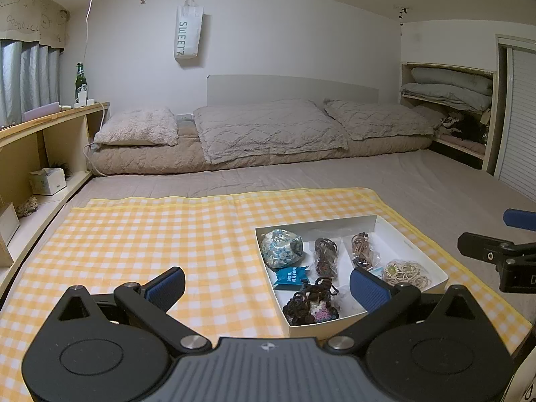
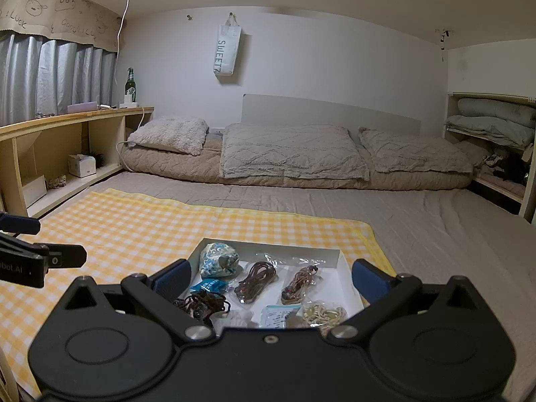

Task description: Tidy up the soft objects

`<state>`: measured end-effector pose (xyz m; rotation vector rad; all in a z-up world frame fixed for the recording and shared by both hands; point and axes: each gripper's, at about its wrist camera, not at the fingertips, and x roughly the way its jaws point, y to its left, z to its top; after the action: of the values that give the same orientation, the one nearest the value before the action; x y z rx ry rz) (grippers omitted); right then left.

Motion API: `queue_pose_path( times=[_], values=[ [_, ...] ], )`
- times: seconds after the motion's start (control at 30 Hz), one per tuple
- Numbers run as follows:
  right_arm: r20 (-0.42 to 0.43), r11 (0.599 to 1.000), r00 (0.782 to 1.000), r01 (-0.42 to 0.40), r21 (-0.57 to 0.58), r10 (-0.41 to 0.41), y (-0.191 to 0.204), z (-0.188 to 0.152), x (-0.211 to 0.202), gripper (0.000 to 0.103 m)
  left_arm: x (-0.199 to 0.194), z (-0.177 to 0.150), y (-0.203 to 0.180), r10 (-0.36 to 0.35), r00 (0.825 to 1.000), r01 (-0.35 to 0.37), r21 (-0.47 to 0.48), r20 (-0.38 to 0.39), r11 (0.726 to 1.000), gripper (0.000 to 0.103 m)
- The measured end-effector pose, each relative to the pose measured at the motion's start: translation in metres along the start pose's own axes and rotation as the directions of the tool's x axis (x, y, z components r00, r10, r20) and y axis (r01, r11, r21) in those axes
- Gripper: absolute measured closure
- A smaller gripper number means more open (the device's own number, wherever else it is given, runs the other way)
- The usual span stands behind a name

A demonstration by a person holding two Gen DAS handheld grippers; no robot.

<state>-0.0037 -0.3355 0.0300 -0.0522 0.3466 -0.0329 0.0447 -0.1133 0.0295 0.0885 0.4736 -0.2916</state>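
Observation:
A shallow white box [image 1: 407, 234] [image 2: 330, 256] lies on a yellow checked cloth [image 1: 150, 234] [image 2: 134, 221] on the bed. It holds a blue floral pouch [image 1: 281, 248] [image 2: 217, 259], a small blue packet [image 1: 288, 276] [image 2: 207, 284], bagged brown cords [image 1: 325, 256] [image 2: 256, 281], a dark crocheted bundle [image 1: 310, 305] [image 2: 202, 303] and pale rubber bands [image 1: 407, 273] [image 2: 323, 313]. My left gripper [image 1: 268, 284] is open and empty, left of and above the box. My right gripper [image 2: 268, 278] is open and empty, hovering over the box.
Pillows [image 1: 268, 130] and a rolled quilt lie at the bed's head. A wooden shelf [image 1: 50, 124] with a bottle [image 1: 80, 80] and a tissue box runs along the left. Shelves with folded bedding [image 1: 449, 87] stand at the right. A bag [image 1: 187, 30] hangs on the wall.

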Motion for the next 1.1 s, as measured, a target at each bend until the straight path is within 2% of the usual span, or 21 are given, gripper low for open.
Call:
queue_pose_path(
  times=[1.1],
  values=[
    [-0.001,1.0,1.0,0.0,0.001,0.0,0.0004,0.0005,-0.0003,0.0,0.0,-0.0012,-0.0005,-0.007,1.0,0.007,0.004,-0.006,1.0,0.0]
  ],
)
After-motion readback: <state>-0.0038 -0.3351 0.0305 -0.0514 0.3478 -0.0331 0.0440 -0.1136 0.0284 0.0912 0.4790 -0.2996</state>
